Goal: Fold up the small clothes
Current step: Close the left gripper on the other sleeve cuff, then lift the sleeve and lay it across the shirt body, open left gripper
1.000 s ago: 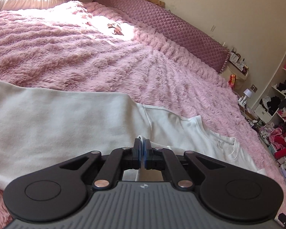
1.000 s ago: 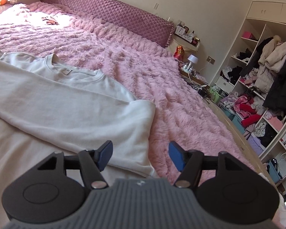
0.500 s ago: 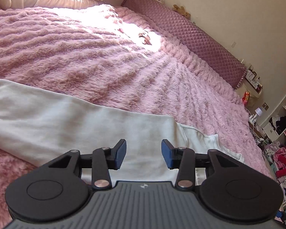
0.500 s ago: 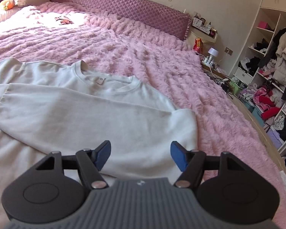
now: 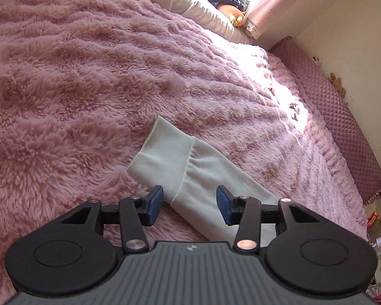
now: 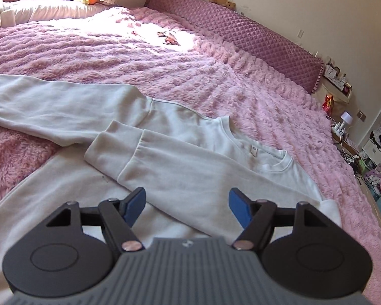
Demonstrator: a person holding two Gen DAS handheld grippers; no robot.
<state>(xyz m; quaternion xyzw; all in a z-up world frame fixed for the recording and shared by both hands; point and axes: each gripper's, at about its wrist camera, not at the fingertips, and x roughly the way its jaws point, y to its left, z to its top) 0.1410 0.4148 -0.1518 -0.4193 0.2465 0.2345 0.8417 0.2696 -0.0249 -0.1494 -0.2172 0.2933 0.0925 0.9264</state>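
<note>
Item: white sweatshirt (image 6: 190, 178), laid flat, front up, on the pink fluffy blanket (image 6: 114, 48) of the bed. One sleeve is already folded across the chest, its cuff (image 6: 111, 147) resting on the body panel. The other sleeve (image 6: 58, 104) lies stretched out sideways over the blanket, unfolded.

Left claw (image 5: 189, 204): jaws spread wide, holding nothing. It hovers over the outstretched sleeve near its end; the ribbed cuff (image 5: 162, 150) lies just ahead of the blue pads (image 5: 155, 204), and the sleeve cloth runs back between and beneath them. Whether the pads touch the cloth cannot be told.

Right claw (image 6: 186, 207): jaws spread wide, holding nothing. It hangs above the lower body of the sweatshirt; the folded sleeve passes just ahead of and between its fingers, the neckline (image 6: 264, 152) farther on to the right.

Step in hand, by judgement: taking up the outstretched sleeve to fold it over the chest.

Handling notes: pinch at the cuff seam, both layers together, clear of the blanket pile. Lift only a little, so the body is not dragged. Carry the cuff across to lie on the first sleeve, crease at the shoulder seam. The right claw may press the body down to stop creep.
</note>
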